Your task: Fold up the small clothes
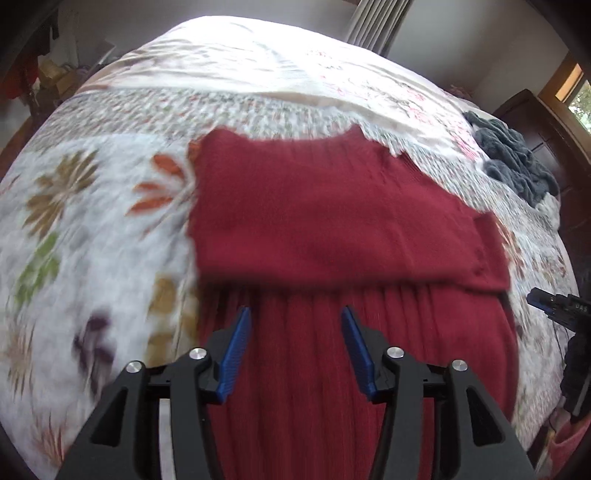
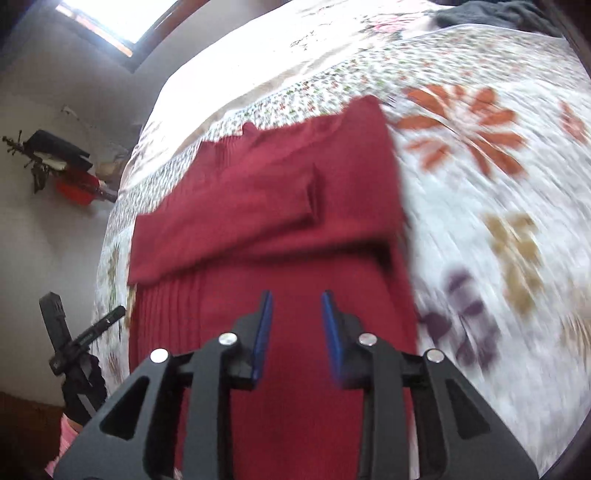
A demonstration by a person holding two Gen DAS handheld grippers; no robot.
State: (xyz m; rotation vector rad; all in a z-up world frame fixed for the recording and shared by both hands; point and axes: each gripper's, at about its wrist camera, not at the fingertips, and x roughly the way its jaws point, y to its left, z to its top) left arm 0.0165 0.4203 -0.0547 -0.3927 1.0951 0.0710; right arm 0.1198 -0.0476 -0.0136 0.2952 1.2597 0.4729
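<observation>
Floral bedding (image 1: 92,192) covers a bed that fills both views, its printed leaves and flowers smeared by motion blur. On it lies a dark red knit garment (image 1: 332,221), spread flat with its upper part folded down over the ribbed lower part — the fold edge runs straight across just beyond both tools. The left tool (image 1: 295,317) hangs above the ribbed section with its blue fingers (image 1: 236,350) set wide apart and nothing between them. The right tool (image 2: 297,299) hangs over the same ribbed area, its blue fingers (image 2: 262,332) parted more narrowly, also empty. A heap of dark grey cloth (image 1: 517,158) sits near the far right edge of the bed, well apart from the red garment. Grey curtains (image 1: 376,22) hang beyond the bed — a bright window (image 2: 110,14) shows in the right wrist view.
</observation>
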